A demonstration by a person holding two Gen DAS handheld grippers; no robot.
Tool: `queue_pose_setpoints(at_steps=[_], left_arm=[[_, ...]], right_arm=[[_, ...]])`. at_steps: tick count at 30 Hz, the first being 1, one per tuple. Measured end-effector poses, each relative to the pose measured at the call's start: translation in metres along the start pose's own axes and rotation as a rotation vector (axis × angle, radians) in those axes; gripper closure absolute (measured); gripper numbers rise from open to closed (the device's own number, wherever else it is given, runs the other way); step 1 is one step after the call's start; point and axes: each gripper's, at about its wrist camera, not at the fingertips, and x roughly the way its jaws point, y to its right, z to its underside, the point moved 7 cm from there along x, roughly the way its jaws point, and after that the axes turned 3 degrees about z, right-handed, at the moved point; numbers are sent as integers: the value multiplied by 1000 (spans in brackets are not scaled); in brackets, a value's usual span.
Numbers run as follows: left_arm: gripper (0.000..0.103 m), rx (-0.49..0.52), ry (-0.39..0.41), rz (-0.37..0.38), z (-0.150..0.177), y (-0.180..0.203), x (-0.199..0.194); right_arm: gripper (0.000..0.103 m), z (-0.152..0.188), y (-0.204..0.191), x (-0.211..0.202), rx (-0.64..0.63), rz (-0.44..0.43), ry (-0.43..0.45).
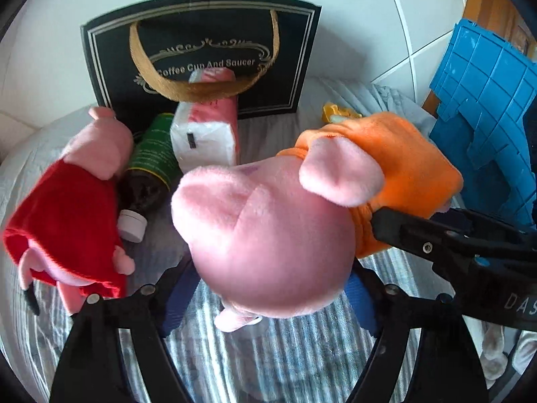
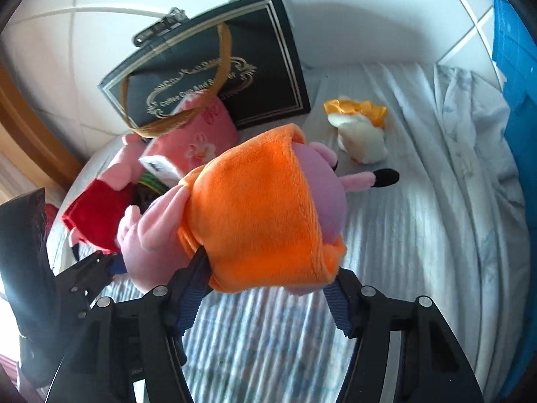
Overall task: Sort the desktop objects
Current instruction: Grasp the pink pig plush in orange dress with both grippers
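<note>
From your left tongs (image 1: 273, 288), the orange pig (image 1: 268, 228) fills the middle; its pink head sits squeezed between your two blue pads, and the right tongs (image 1: 379, 225) pinch its orange dress from the side; the red pig (image 1: 67, 221), bottle (image 1: 147, 168) and tissue pack (image 1: 204, 134) lie by the black bag (image 1: 201, 43). From your right tongs (image 2: 268, 288), both pads clamp the pig's (image 2: 255, 208) orange dress above the striped cloth (image 2: 419, 201); the left tongs (image 2: 110, 262) grip its head.

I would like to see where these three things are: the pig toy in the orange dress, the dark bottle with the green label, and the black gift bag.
pig toy in the orange dress (image 1: 268, 235), left wrist view, on its pink head.
dark bottle (image 1: 154, 151), left wrist view, on its green label.
black gift bag (image 2: 268, 77), right wrist view, on its front face.
</note>
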Motion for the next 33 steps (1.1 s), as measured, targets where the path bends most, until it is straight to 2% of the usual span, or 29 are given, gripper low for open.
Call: queue_pose_setpoints(at_steps=[2,3,4,6,9,10,11,12,13,15,19,22,26,29,33], left_arm=[[24,15,45,-12,-6,3,-23],[29,32,65,-12,-9,7,-34],[32,50,78,-10,-11,11,-44],[34,69,89,-36,-13,16,-61],[33,43,101,-69,-8,11,-79],[32,32,90,-75,-5,10,-80],[25,19,74,-82,0,7,-79],[22,10,65,-90,1,4,-79],[22,3,60,-97,4,0,-82],[22,-2,49,-102,8,-1,-79],[22,28,5,-111,14,-2,-59],[22,25,-47,-85,22,-4,-34],[8,17,-100,-52,27,-7,3],[1,36,-70,-59,19,-10,15],[1,44,-28,-38,7,-17,23]], right_arm=[[47,0,-5,-17,-6,-3,25],[56,-1,-8,-25,-14,4,38],[72,-2,-11,-34,-22,7,57],[88,-4,-18,-48,-20,-20,68],[87,-2,-18,-66,13,-8,77],[84,-1,-17,-73,21,-2,82],[79,2,-16,-78,25,0,80],[60,4,-14,-81,32,4,77],[30,5,-11,-82,38,10,72],[0,10,-7,-84,47,5,59],[0,14,-2,-78,38,21,51],[0,16,0,-62,35,10,24],[0,14,3,-22,27,14,-30],[0,10,3,8,20,19,-57],[0,1,3,31,73,-83,-38]])
